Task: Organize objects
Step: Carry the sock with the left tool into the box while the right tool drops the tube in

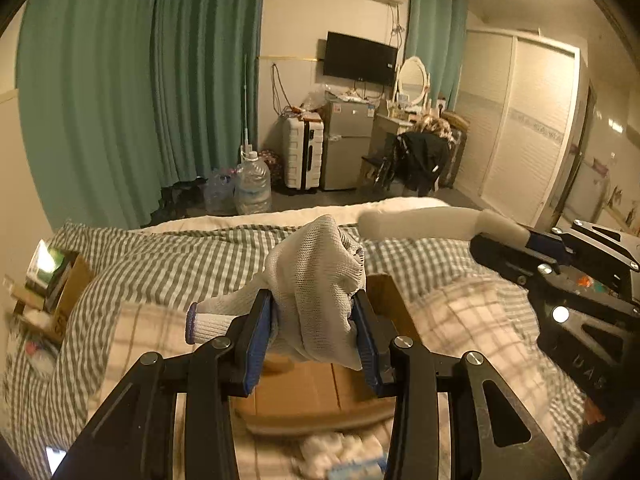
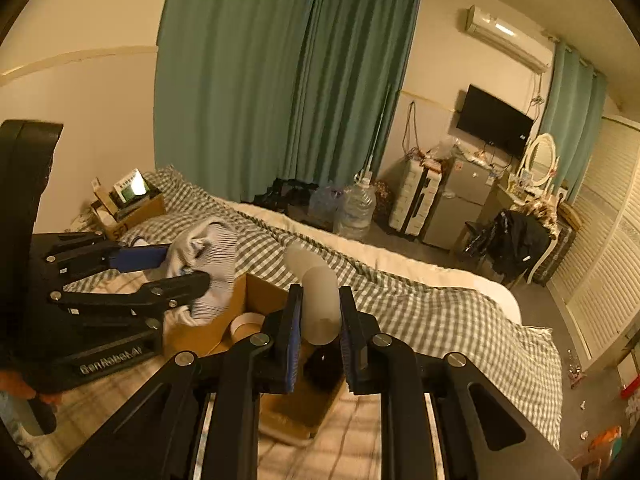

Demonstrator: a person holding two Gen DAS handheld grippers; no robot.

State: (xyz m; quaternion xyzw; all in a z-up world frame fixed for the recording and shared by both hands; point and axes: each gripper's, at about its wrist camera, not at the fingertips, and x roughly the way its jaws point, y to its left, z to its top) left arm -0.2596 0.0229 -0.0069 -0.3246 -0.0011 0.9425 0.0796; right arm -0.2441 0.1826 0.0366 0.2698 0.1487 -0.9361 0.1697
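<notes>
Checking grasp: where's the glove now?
The glove is clamped in the left gripper, held above the cardboard box on the bed; in the right wrist view it's at left.

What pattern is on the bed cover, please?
Green-and-white check on the bed cover, clearest in the right wrist view.
</notes>
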